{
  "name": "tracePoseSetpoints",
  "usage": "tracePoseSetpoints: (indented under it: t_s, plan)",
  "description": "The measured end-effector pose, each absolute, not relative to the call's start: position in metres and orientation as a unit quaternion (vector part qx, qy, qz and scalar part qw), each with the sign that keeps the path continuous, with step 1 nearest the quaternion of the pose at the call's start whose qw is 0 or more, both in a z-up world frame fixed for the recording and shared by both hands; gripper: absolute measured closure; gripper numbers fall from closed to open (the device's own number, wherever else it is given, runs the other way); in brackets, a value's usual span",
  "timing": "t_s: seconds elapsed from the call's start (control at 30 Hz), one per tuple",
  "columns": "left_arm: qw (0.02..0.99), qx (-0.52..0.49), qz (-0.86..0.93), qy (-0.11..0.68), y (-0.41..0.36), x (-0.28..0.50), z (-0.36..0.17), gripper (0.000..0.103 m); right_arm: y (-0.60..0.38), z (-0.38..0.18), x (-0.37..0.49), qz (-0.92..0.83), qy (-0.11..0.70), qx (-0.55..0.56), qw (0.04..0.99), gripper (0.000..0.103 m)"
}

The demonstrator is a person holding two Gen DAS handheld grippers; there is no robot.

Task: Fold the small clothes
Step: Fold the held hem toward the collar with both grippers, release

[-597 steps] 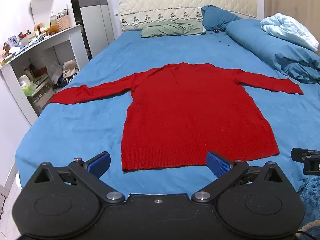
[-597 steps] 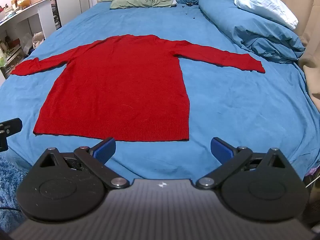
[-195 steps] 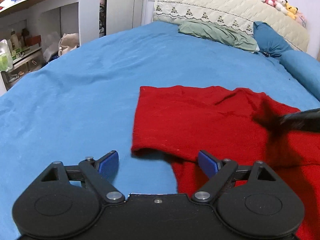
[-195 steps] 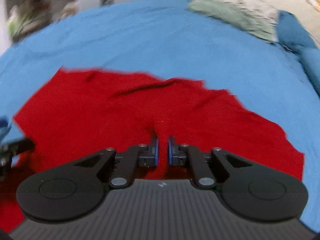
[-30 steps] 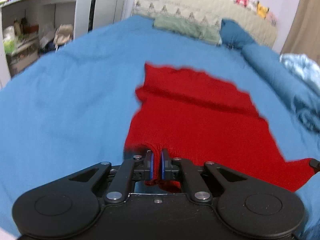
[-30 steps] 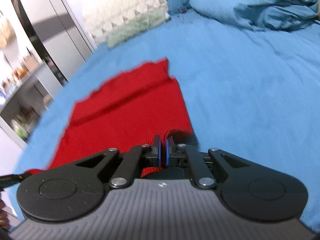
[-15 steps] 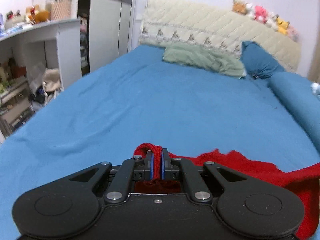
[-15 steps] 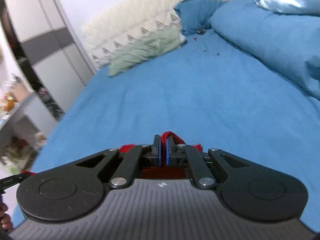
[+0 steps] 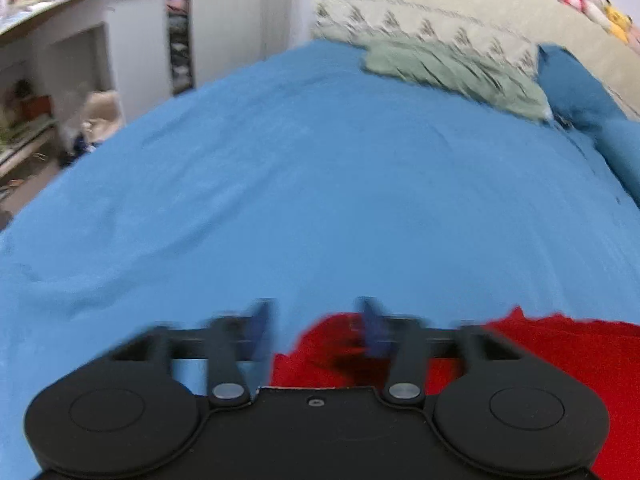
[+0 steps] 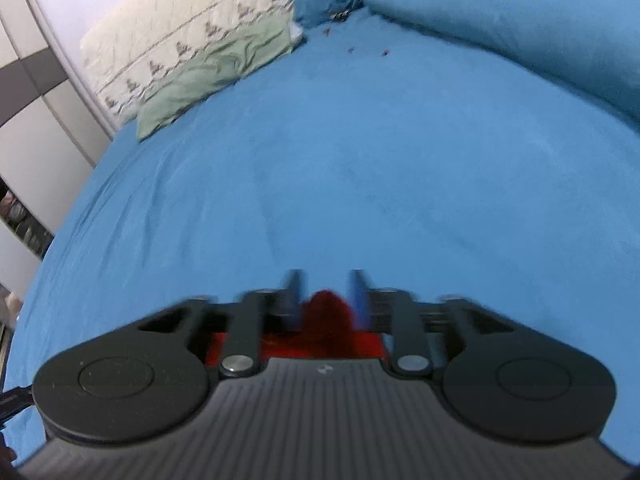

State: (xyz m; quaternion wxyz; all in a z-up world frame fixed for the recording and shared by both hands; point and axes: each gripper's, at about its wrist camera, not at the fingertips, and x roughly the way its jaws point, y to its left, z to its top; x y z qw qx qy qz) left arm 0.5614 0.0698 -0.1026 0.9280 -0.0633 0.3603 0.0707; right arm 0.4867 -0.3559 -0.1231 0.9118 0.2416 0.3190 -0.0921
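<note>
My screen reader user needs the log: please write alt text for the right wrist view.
The right tongs stand open, having just spread, with a bunched fold of red sweater between the blurred blue pads and not pinched. Beyond lies the blue bed sheet, with a green pillow at the cream headboard.

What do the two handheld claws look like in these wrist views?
Left claw: matte black body, two round discs, silver pivot screws, blue fingers. Right claw: the same build, but its housing is ribbed grey with a small white mark. No cables or sleeves are visible.
</note>
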Motion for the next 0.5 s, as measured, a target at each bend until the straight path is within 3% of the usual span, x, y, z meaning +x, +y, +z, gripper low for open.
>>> tracePoseSetpoints:
  t_s: [0.2,0.27,0.37,0.5]
  plan:
    - [0.946,-0.022,0.005,0.323,0.067,0.480,-0.082,0.016,-0.338,-0.107,0.432,-0.037,0.290,0.150,0.945,0.029]
    - [0.949,0.000,-0.021,0.316,0.063,0.444,-0.089,0.013,-0.328,-0.111,0.407,-0.008,0.293,0.143,0.946,0.021]
    - [0.941,0.027,-0.048,0.333,0.063,0.404,-0.111,0.013,-0.316,-0.125,0.379,0.026,0.307,0.155,0.939,0.019]
    - [0.934,0.047,-0.041,0.353,0.076,0.382,-0.133,0.014,-0.294,-0.147,0.356,0.019,0.322,0.093,0.942,0.019]
